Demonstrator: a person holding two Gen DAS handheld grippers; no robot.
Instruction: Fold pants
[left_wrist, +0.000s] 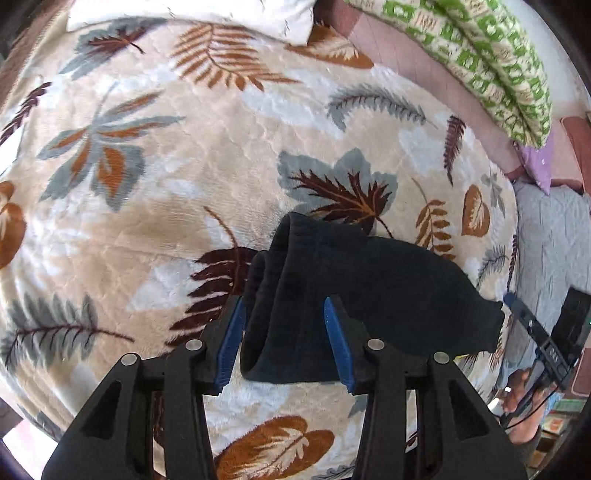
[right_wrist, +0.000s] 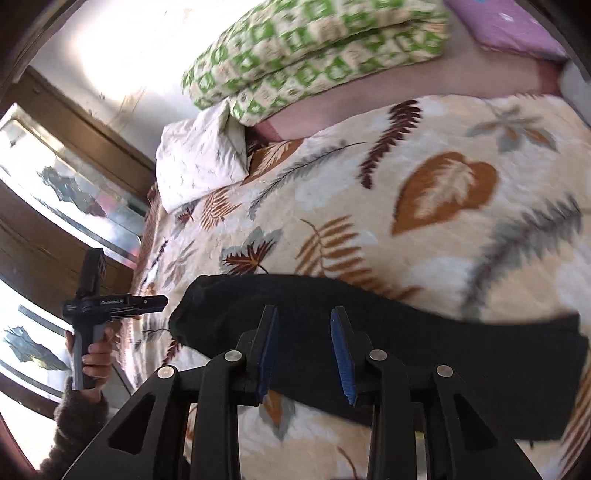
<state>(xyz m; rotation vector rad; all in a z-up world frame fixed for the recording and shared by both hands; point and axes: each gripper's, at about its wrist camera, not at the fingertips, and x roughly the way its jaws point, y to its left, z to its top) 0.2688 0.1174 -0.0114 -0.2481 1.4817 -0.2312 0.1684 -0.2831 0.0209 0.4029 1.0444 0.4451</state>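
The black pants (left_wrist: 373, 288) lie folded in a thick bundle on the leaf-patterned blanket (left_wrist: 177, 206). My left gripper (left_wrist: 284, 306) is open, its blue pads on either side of the bundle's rolled near end, not closed on it. In the right wrist view the pants (right_wrist: 424, 343) stretch across the blanket (right_wrist: 424, 184) as a long dark strip. My right gripper (right_wrist: 304, 314) is open above the strip, holding nothing. The left gripper also shows in the right wrist view (right_wrist: 147, 301), held in a hand at the left. The right gripper's body appears at the right edge of the left wrist view (left_wrist: 543, 332).
A green-and-cream patterned quilt (right_wrist: 317, 48) lies folded at the bed's far side, with a white pillow (right_wrist: 201, 155) beside it. A purple cushion (right_wrist: 513, 26) sits further right. A mirrored wooden wardrobe (right_wrist: 62, 192) stands past the bed's left edge. A grey sheet (left_wrist: 550, 236) lies beyond the blanket.
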